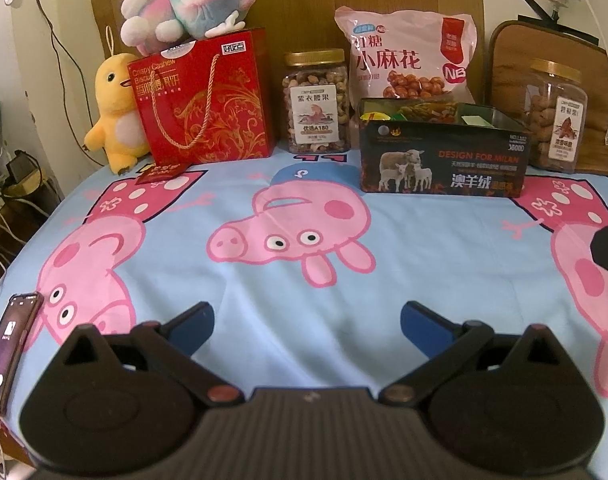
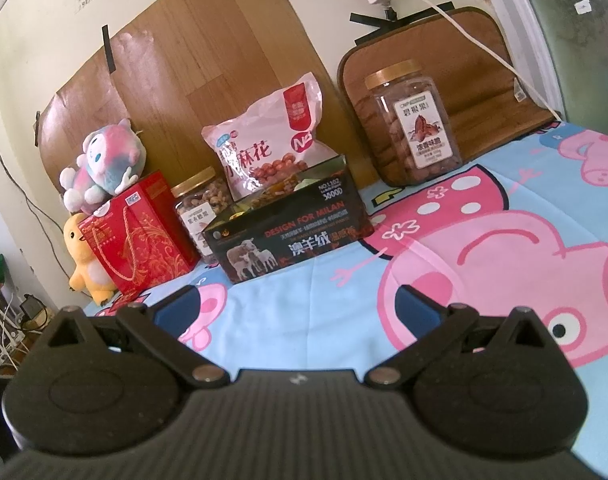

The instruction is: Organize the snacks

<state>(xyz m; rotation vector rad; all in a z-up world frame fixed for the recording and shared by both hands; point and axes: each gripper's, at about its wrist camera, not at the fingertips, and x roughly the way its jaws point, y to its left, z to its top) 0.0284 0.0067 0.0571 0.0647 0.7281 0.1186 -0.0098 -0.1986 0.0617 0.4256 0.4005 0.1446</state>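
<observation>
The dark open box, right of centre in the left wrist view, is the largest snack holder and already has packets showing over its rim; it looks like stiff card or tin, so its walls should take a pinch at the top edge, though full it is probably too heavy to lift by one wall. Left of centre stands the red gift bag with rope handles (the handles look like the easiest hold, since the glossy sides may slip). Behind the box, upper middle, the pink snack bag leans on the wooden board: soft, light, crinkly, its contents probably brittle, best taken by the top seam. The cashew jar at centre and the pecan jar at the far right are rigid clear plastic, smooth and fairly heavy; I judge the gold lids or narrow sides the safest grip.

All of these line the far edge of the cartoon-print sheet, well apart from both tools. The left gripper and right gripper hover with fingers spread, holding nothing.

A multicoloured plush rests on the red bag and could topple; a yellow duck toy sits beside it. A phone lies at lower left.
</observation>
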